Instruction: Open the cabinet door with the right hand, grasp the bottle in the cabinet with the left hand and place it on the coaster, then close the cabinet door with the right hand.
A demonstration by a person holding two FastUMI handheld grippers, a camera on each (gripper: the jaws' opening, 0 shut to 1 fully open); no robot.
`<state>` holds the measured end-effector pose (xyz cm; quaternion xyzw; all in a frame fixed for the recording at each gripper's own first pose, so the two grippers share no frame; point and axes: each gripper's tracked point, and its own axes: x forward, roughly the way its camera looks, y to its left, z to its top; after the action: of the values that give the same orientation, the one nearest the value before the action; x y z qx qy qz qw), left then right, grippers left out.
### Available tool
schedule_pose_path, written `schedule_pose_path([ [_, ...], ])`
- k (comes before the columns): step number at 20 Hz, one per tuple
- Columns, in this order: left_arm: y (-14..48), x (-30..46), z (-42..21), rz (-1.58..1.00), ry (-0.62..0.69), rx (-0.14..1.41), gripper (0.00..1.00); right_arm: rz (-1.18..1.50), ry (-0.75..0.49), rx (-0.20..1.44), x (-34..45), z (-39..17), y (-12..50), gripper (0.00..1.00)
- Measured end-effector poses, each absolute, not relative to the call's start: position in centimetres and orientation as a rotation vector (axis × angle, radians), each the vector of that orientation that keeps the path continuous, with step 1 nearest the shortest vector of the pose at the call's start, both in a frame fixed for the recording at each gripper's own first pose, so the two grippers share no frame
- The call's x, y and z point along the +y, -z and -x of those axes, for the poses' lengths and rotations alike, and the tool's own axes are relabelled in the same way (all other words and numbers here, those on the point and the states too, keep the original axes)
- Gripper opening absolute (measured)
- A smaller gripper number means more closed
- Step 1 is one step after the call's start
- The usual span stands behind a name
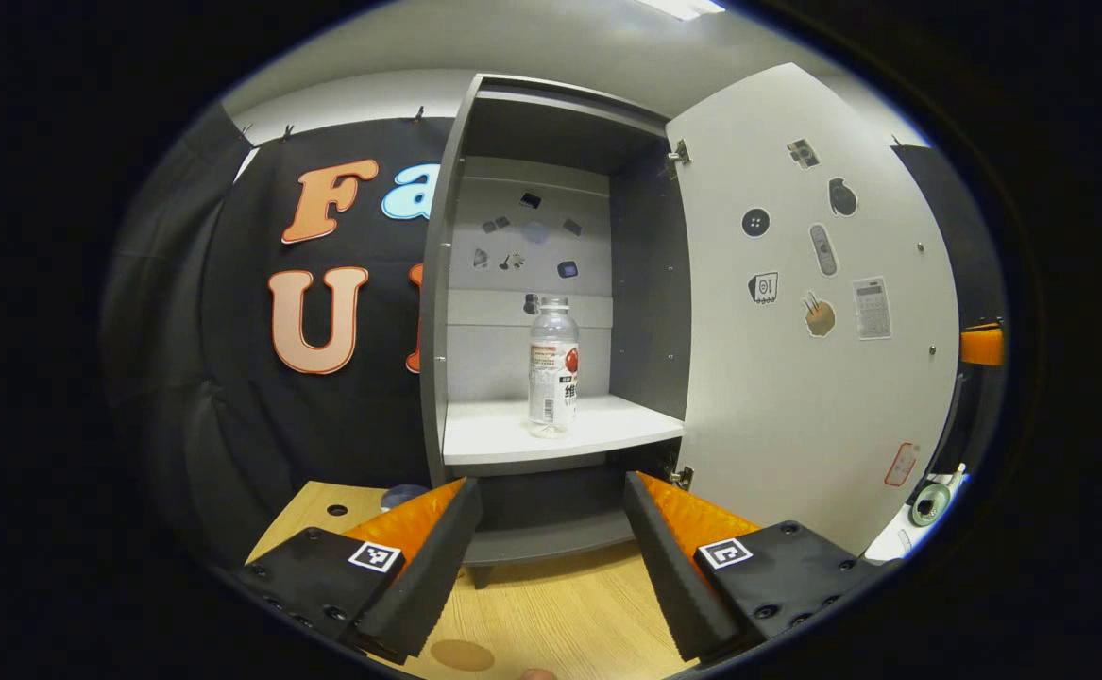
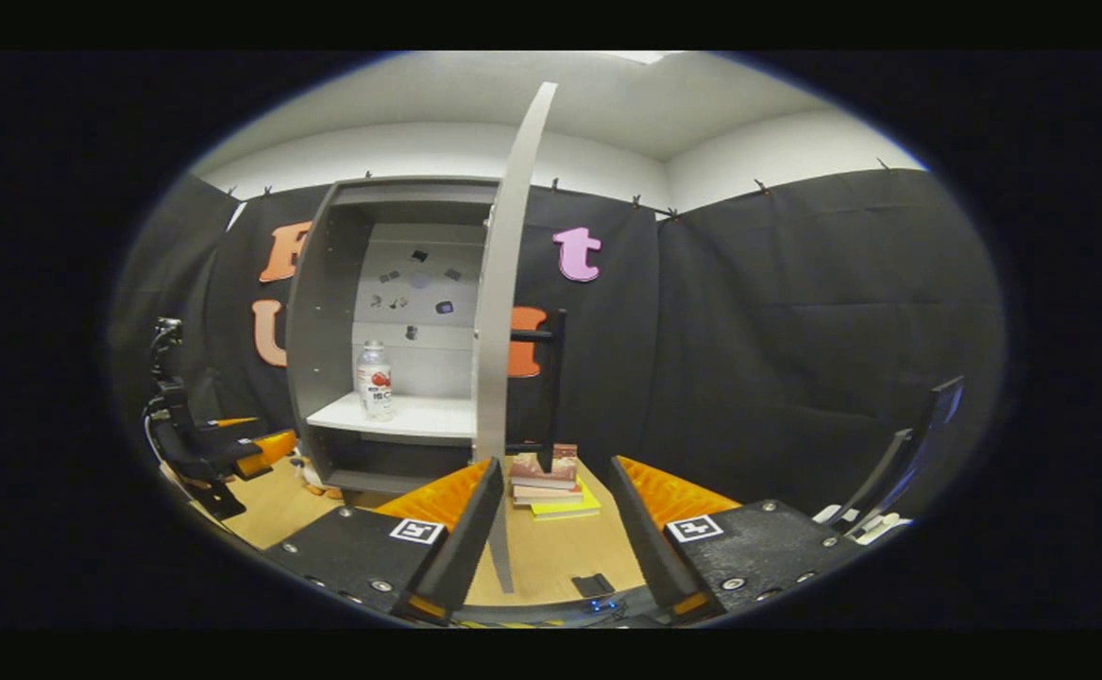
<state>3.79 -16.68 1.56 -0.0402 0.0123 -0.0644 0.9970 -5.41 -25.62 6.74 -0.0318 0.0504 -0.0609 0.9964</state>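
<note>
The grey cabinet stands open, its white door swung out to the right. A clear bottle with a red-and-white label stands upright on the white shelf. My left gripper is open, low in front of the cabinet and short of the bottle. In the right gripper view the door is edge-on, its lower edge between the fingers of my open right gripper, close to the left finger. There I also see the bottle and the left gripper. A brown disc lies on the table.
The wooden table carries the cabinet. A bluish round thing lies by the cabinet's left foot. A stack of books and a black stand sit right of the cabinet. A tape roll lies beyond the door.
</note>
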Motion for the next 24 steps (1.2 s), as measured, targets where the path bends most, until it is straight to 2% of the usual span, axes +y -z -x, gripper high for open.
schedule_pose_path([
  [2,-2.0,-16.7,-4.4,0.075,0.138,0.017,0.99,0.036,0.116,0.088,-24.2,6.3,-7.3,0.78],
  [3,-2.1,-16.7,-4.9,0.071,0.147,0.013,0.99,0.022,0.109,0.083,-23.3,6.8,-7.5,0.72],
  [4,-2.4,-16.8,-5.3,0.068,0.156,0.006,0.99,0.010,0.102,0.079,-22.4,7.0,-7.6,0.72],
  [6,-2.7,-16.8,-6.4,0.064,0.172,0.007,0.99,-0.003,0.092,0.068,-20.6,7.2,-7.8,0.80],
  [7,-2.9,-16.7,-7.0,0.059,0.180,0.006,0.99,-0.007,0.096,0.065,-20.0,7.0,-7.8,0.72],
  [8,-3.3,-16.7,-7.6,0.055,0.187,0.002,0.99,-0.011,0.097,0.066,-19.3,6.6,-7.9,0.77],
  [11,-3.8,-16.7,-10.1,0.047,0.213,-0.002,0.99,-0.033,0.086,0.054,-16.8,5.1,-8.4,0.79],
  [18,-4.5,-17.1,-16.3,0.021,0.266,-0.020,0.99,-0.034,0.091,0.056,-13.1,1.4,-7.9,0.89],
  [24,-5.4,-17.4,-21.8,0.043,0.278,-0.045,0.99,-0.003,0.105,0.045,-10.9,-1.3,-8.2,0.91],
])
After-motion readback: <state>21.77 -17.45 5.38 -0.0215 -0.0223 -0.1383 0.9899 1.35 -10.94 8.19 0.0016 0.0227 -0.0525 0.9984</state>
